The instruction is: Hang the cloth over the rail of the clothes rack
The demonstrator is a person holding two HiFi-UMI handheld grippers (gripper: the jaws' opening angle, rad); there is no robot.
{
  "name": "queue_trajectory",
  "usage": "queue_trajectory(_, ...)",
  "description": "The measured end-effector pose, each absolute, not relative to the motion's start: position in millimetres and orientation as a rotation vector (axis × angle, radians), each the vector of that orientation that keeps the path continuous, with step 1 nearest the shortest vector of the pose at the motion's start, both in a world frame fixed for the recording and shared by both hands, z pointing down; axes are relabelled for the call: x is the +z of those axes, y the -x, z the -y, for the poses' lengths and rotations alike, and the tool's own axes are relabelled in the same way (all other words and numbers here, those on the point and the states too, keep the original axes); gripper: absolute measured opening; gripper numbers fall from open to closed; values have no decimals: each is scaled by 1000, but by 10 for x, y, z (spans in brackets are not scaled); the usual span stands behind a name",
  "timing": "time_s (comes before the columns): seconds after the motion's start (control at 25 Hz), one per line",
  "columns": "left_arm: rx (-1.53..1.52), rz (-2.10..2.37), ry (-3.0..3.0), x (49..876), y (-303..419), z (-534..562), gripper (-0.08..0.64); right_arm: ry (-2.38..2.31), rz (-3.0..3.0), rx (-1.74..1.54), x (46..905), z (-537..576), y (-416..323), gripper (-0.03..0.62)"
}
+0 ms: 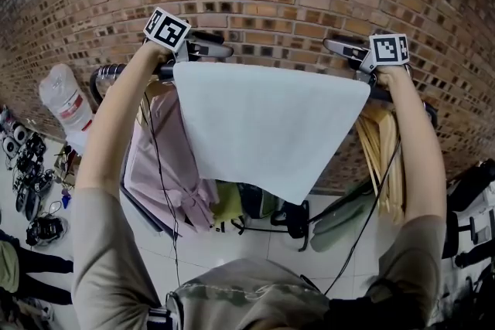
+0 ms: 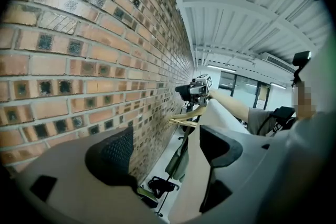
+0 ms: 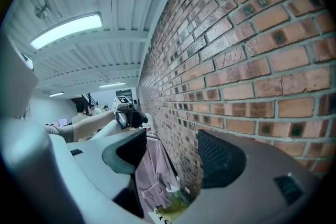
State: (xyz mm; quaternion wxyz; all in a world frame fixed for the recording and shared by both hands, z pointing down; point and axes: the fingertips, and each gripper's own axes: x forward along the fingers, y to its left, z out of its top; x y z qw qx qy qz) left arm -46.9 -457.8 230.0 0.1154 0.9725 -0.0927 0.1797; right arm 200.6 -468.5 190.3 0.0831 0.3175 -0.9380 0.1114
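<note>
Already the cloth (image 1: 267, 127) lies draped over the rail (image 1: 108, 73), spread wide so its own weight should hold it. The left gripper (image 1: 210, 48) and right gripper (image 1: 339, 45) hover at its top corners, jaws wide apart and empty, so the hanging looks done.

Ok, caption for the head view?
White cloth draped over the rack rail, left gripper and right gripper open at its top corners.

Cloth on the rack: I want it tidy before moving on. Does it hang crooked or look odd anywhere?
Slightly. The white cloth lies over the rail, but its bottom hem slants down toward the right and its right edge cuts inward, so it hangs skewed rather than square. No tear or stain shows.
</note>
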Motion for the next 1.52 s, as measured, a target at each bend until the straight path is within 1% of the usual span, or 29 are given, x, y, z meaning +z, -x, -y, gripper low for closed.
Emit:
queue_trajectory(0.24, 525, 236, -2846, 2321, 447, 4519, 394, -892, 2827, 332, 1917, 4633, -1965, 290)
queue_trajectory(0.44, 530, 213, -2864, 2285, 424, 4494, 394, -937, 2818, 326, 1886, 4655, -2021, 290)
queue_trajectory(0.68, 511, 201, -2883, 2259, 414, 4474, 394, -1024, 2830, 225, 1750, 4746, -2134, 290)
queue_trajectory(0.84, 503, 201, -2896, 2239, 416, 4477, 394, -1084, 2954, 173, 1416, 4717, -2187, 290)
queue_trajectory(1.0, 480, 193, -2901, 2233, 413, 4479, 394, -959, 3196, 122, 870, 4425, -2082, 288)
queue_trajectory(1.16, 468, 179, -2913, 2195, 407, 4466, 394, -849, 3210, -14, 597, 4026, -1927, 288)
queue_trajectory(1.36, 483, 249, -2955, 2150, 454, 4515, 394, -690, 3102, -172, 749, 3495, -1696, 288)
queue_trajectory(1.52, 461, 222, -2963, 2134, 449, 4494, 394, -594, 3157, -189, 861, 3023, -1658, 288)
